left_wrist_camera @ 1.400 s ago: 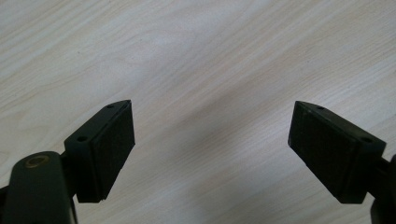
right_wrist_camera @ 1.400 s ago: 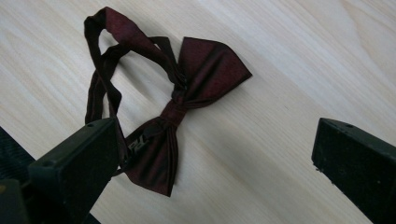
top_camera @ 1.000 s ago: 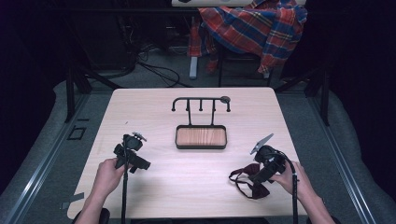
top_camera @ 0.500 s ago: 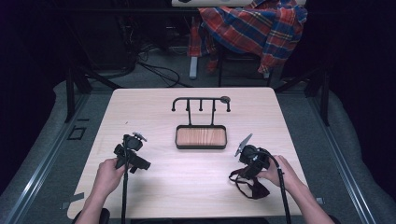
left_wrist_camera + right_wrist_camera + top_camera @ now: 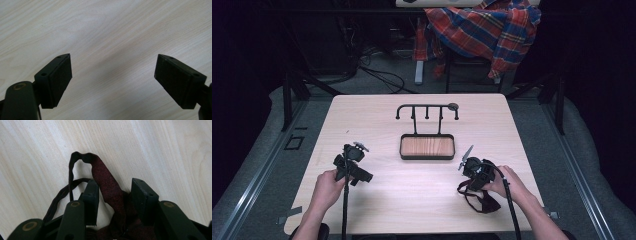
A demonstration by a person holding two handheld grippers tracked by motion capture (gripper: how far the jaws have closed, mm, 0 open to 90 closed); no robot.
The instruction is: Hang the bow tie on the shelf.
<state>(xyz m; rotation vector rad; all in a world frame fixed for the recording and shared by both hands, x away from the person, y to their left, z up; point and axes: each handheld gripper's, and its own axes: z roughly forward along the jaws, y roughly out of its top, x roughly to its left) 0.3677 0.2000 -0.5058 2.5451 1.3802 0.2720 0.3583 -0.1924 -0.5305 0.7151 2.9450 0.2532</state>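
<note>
Item: dark red strap [image 5: 107,185] | lies between your right gripper [image 5: 113,195] jaws, just closing, not yet pinching | left gripper [image 5: 112,75] spread, well apart.

Bare bench [image 5: 412,195] lies open between both hands; farther back, mid-bench, the wooden tray [image 5: 427,147] and black hook rack [image 5: 427,111] block passage.

Dark red cloth [image 5: 110,192] w/ thin straps: lower part cut off by bottom edge of right gripper view, partly hidden behind right claw [image 5: 115,202]; can't tell whether pads press it. In high view the cloth [image 5: 482,199] is too small to tell what it is. Plaid fabric [image 5: 484,30], beyond the tabletop [image 5: 422,200], cut off at top edge.
</note>
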